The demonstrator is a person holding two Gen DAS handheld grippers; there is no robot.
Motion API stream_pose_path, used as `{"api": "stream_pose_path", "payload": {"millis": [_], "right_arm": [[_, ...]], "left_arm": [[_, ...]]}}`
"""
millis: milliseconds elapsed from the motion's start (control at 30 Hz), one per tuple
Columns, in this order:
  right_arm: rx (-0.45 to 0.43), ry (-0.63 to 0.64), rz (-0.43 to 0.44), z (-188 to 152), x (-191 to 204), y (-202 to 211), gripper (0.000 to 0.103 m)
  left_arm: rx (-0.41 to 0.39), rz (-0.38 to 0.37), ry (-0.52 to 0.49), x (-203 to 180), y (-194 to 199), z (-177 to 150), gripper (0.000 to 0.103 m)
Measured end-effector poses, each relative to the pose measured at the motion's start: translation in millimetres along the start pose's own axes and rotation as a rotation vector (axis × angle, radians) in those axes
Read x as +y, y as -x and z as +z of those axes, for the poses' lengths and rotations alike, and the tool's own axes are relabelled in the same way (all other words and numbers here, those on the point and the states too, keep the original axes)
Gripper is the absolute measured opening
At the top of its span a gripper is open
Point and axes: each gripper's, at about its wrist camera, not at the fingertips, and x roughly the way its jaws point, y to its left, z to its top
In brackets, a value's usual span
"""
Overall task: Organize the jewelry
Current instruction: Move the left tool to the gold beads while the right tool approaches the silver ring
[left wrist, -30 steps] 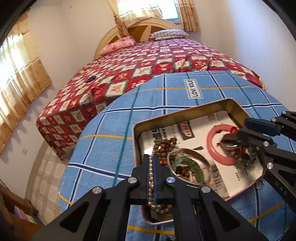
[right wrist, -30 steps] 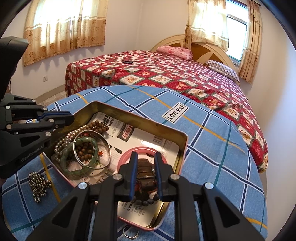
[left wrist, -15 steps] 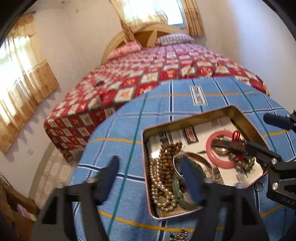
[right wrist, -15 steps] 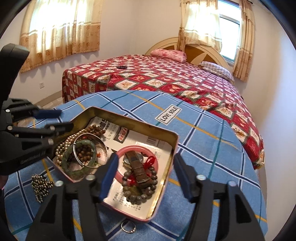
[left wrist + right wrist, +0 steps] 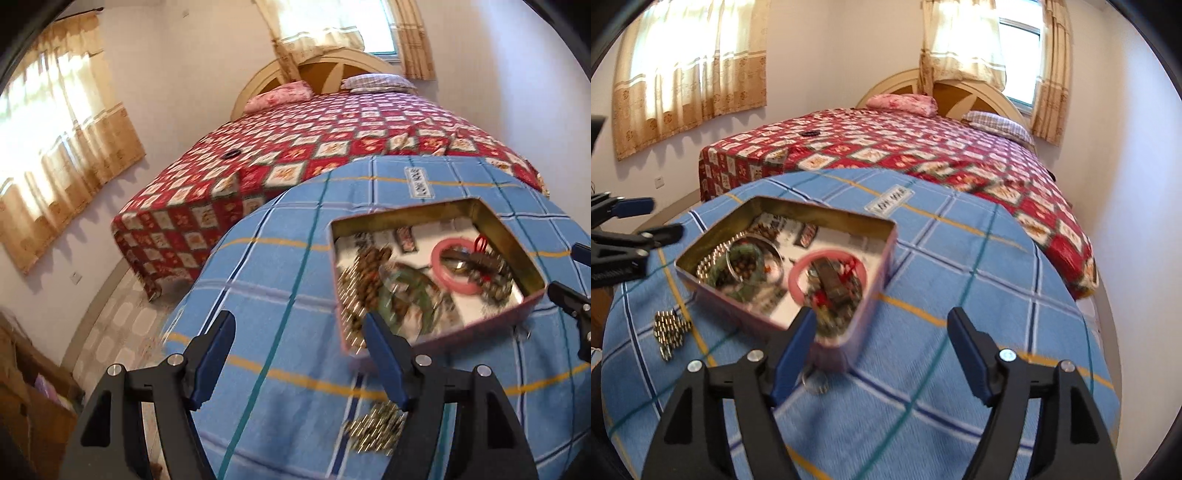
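Here both grippers hang over a round bench (image 5: 960, 280) draped in a blue plaid cloth, with the open tin (image 5: 827, 218) of jewelry between them. The left gripper (image 5: 299, 354) has its jaws spread wide with nothing between them; only cloth shows in the gap. The right gripper (image 5: 881, 349) has just been opening its jaws, and they too stand apart and empty, its left finger overlapping the tin's near corner in the right wrist view.

Inside the tin, on a printed paper lining, a pink bangle (image 5: 827, 275) lies at the right end with a dark beaded bracelet and a red tassel (image 5: 834, 291) heaped on and within it. At the left end lie a green bangle (image 5: 738, 275), a thin metal bangle (image 5: 777, 260), brown wooden beads (image 5: 746, 264) and a strand of pearly beads (image 5: 709, 260) along the wall.

Outside the tin, a small heap of gold-coloured beads (image 5: 668, 332) rests on the cloth near the tin's left end, and a small metal ring (image 5: 816, 384) lies just beside its near corner. Behind the bench stands a bed (image 5: 905, 147) with a red patterned cover.
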Motion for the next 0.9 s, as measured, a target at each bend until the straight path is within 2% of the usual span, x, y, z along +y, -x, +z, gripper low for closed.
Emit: {"api": "stream_pose_path", "payload": {"millis": [67,300,467,600,700,767,800,900], "right_arm": [[0.021,0.002,0.003,-8.1,1.1,-0.9,0.077],[0.080,0.019,0.040,-15.6,18.4,-12.1,0.077],[0.130,0.034,0.045,-19.2,31.8,-23.0,0.072],[0.198,0.018,0.044,-19.6,33.5,-35.7,0.057],[0.210,-0.014,0.064,-19.5,29.1,-37.0,0.056],[0.201,-0.019,0.067,-20.7,28.4,-34.2,0.038],[0.196,-0.011,0.066,-21.8,28.7,-32.5,0.024],[0.187,0.006,0.064,-26.6,29.7,-27.0,0.022]], "left_arm": [[0.014,0.020,0.026,5.1,2.4,-13.4,0.072],[0.117,0.006,0.087,2.9,-13.2,-50.4,0.072],[0.127,-0.007,0.085,-4.6,-17.4,-55.8,0.072],[0.134,-0.019,0.085,-8.7,-20.1,-58.1,0.072],[0.142,-0.024,0.079,-11.9,-22.1,-59.4,0.072],[0.137,-0.027,0.082,-10.5,-20.6,-58.5,0.072],[0.135,-0.026,0.087,-8.7,-19.6,-58.2,0.072],[0.127,-0.025,0.108,-2.4,-16.7,-56.3,0.072]]}}
